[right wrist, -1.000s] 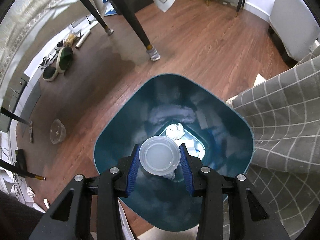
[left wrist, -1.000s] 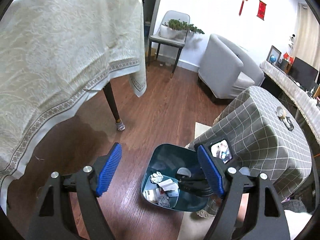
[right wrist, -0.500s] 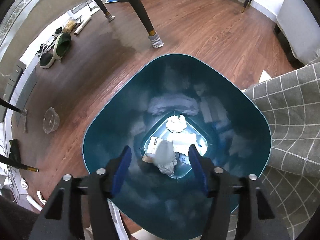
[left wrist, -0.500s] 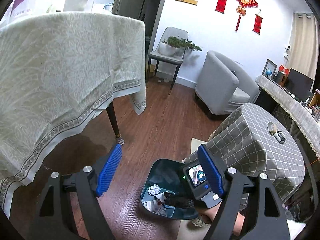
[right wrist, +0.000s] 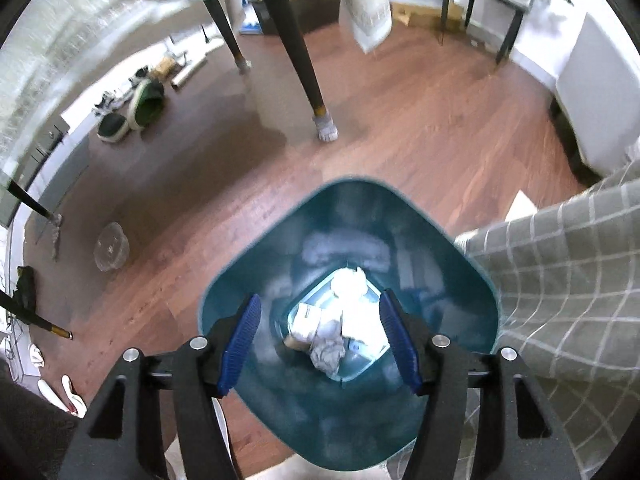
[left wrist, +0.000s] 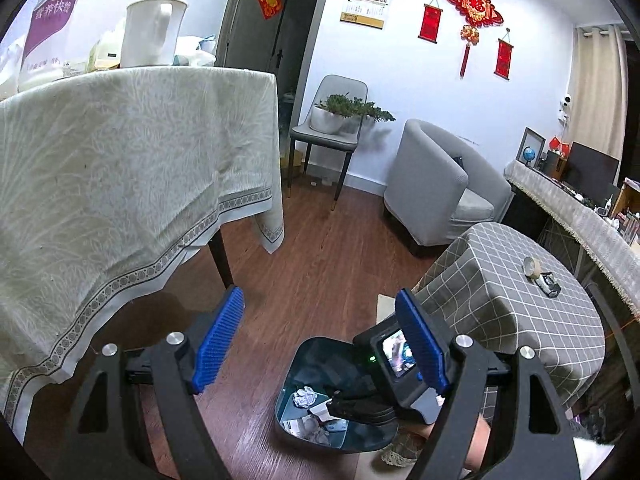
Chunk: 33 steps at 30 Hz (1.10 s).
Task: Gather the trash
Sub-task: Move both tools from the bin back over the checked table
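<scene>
Only the left wrist view shows the white kettle [left wrist: 154, 30] at 11 o'clock and the checked cloth [left wrist: 516, 308] at 3. The left gripper [left wrist: 320, 340] stands wide and empty. The right gripper [right wrist: 320, 344], jaws just opened and empty, hangs over the glossy teal bin [right wrist: 452, 256] holding crumpled paper [right wrist: 350, 286].

Glossy teal plastic bin [right wrist: 248, 292], crumpled paper [right wrist: 350, 284], polished wood floor [right wrist: 420, 128]

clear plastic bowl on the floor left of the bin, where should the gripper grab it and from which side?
Take the clear bowl by its rim, coming from above with one finger inside and one outside the wall. It seems to sit mouth up on the wood floor with bare floor around it; the wall looks thin and the body probably too wide to span.
</scene>
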Available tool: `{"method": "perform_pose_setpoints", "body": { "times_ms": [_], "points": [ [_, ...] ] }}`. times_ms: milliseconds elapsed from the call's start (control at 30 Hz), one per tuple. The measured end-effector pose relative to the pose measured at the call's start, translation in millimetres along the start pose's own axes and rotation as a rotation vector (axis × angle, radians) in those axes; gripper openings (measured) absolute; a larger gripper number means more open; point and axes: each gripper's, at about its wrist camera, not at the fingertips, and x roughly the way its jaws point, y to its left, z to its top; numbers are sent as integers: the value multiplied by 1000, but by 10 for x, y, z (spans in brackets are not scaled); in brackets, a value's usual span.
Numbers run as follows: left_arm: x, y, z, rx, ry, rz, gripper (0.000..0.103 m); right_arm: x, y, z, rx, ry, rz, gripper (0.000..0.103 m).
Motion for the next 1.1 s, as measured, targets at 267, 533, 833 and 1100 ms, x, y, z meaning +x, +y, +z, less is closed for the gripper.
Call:
{"method": "perform_pose_setpoints", "body": {
  "times_ms": [267,533,833,1100],
  "points": [
    [-6,-108,30,12,-19,-5,80,-646,-107,154,-6,-169,2,63],
    [46,-251,82,-19,-29,-33,81,-1230,-292,140,-16,-291,-30,65],
    [185,-656,102,22,-31,-75,81,-1793,-592,-20,4,-392,-87,70],
    [262,-968,108,63,-30,-121,82,-2148,-904,-246,30,-436,-140,74]
  ]
}}
